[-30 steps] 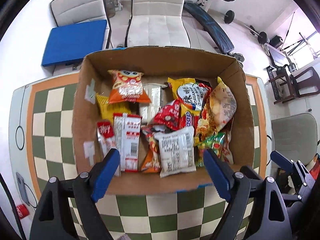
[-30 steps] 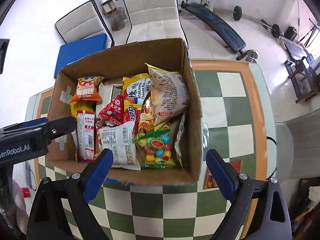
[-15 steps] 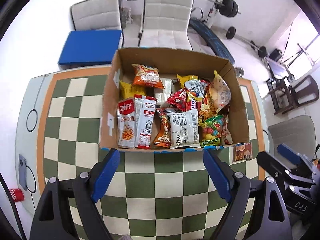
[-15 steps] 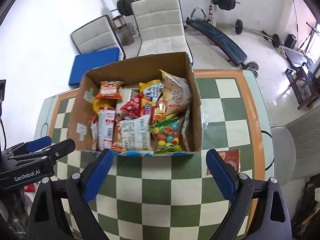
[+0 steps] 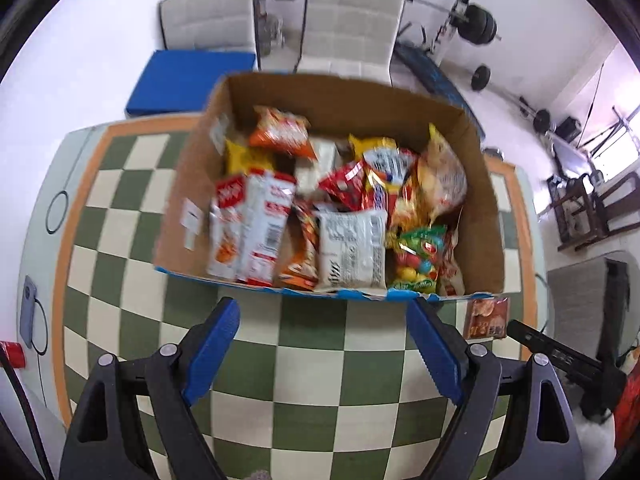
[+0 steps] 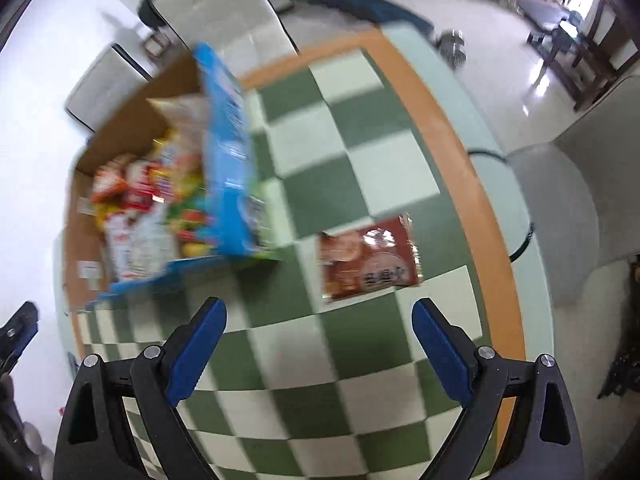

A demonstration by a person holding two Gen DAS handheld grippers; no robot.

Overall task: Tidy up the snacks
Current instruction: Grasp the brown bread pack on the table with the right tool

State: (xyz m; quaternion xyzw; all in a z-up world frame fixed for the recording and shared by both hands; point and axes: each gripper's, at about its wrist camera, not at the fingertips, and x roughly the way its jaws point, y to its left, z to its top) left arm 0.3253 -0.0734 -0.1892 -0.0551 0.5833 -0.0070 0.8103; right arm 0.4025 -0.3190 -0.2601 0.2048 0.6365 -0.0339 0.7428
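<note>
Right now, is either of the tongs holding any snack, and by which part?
No. The left tongs and right tongs are both open and hold nothing.

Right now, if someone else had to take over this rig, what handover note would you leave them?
Left gripper: jaws open, empty, over the checkered table just in front of the cardboard box.
Right gripper: jaws open, empty, pointing near the one loose red-brown snack packet.
That packet lies flat on the table beside the box's right wall.
Done: the box is packed with assorted snack bags.
Left: pick up the loose packet and put it in the box.
</note>
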